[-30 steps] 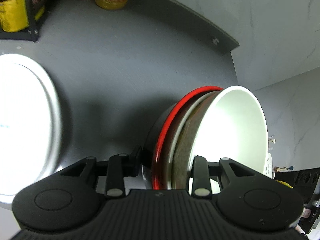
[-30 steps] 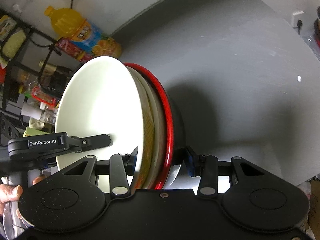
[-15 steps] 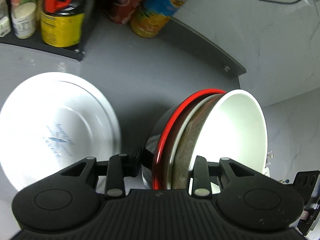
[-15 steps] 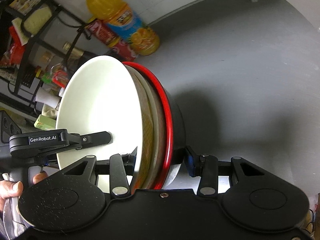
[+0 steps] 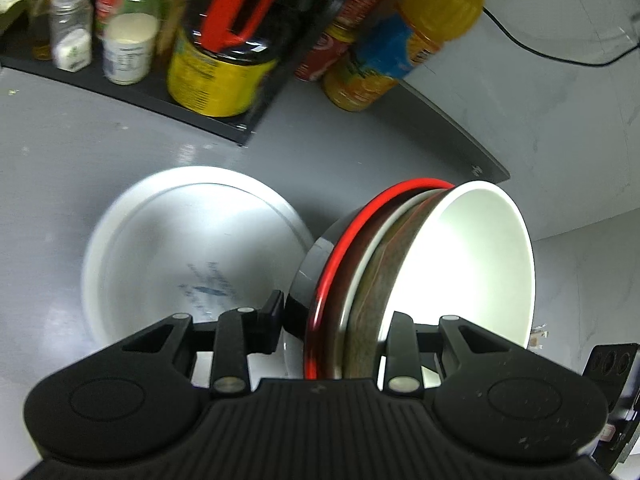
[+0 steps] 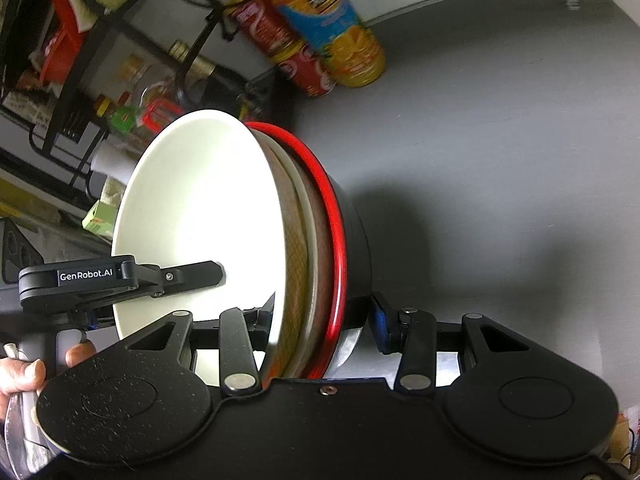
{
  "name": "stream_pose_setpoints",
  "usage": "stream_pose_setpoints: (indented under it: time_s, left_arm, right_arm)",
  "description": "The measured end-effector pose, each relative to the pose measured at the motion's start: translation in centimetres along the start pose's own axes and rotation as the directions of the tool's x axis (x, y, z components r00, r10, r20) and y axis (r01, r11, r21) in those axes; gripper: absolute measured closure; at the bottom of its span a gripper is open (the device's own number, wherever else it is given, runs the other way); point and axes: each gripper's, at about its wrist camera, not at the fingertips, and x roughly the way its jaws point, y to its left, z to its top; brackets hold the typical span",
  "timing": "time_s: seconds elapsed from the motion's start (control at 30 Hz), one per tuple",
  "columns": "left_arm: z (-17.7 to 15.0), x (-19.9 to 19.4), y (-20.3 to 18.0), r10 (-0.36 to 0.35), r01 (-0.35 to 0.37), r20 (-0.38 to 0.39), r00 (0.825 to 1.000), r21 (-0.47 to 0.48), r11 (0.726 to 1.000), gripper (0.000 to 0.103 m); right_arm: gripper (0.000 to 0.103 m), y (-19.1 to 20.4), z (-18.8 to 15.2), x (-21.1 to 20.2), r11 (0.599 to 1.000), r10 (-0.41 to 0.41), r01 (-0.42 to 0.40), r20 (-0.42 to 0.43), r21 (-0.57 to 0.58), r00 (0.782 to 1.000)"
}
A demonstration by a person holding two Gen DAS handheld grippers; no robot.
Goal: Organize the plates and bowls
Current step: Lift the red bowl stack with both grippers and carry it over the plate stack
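Carrying the load together, both tongs are pinching one nested stack of bowls (image 5: 400,280) on edge: the left gripper (image 5: 332,320) has one finger on the shiny black outer wall and the other inside the glossy white inner bowl (image 5: 472,264), and the right gripper (image 6: 320,316) clamps the same stack from the opposite rim. Between those sit a red-rimmed black bowl (image 6: 336,240) and a brown patterned one (image 6: 296,248). It looks like a transport step, with the set-down to come; just beyond the left tongs' left finger lies a wide white round plate (image 5: 180,248) flat on the matte grey countertop (image 6: 500,140), a likely landing spot, which would call for tipping the stack level before loosening. Further ahead stand a black wire rack of jars (image 5: 132,32), a red can and an orange juice bottle (image 6: 336,32) against the pale wall.
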Motion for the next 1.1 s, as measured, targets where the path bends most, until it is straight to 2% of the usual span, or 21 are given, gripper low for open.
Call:
stream_pose_setpoints:
  time_s: [0.27,0.5,1.1]
  left_arm:
    - [0.6,-1.5,4.1,0.016,-0.016,0.007,1.0,-0.031,0.999,0.071]
    - [1.4,-1.1,7.5,0.016,-0.016,-0.004,1.0,-0.063,0.998,0.071]
    - [2.9,2.2,10.5,0.008,-0.012,-0.086,0.996,-0.043,0.999,0.071]
  right_arm:
    - [0.061,3.0,-0.7,2.7,1.0,0.005,-0.005,-0.03,-0.013,1.0]
    - [0.061,4.6,-1.1,5.1,1.0,-0.011,0.01,-0.047,-0.003,0.999]
    - [0.061,3.8,-2.4,7.6,0.996,-0.049,0.053,-0.065,0.072,0.997]
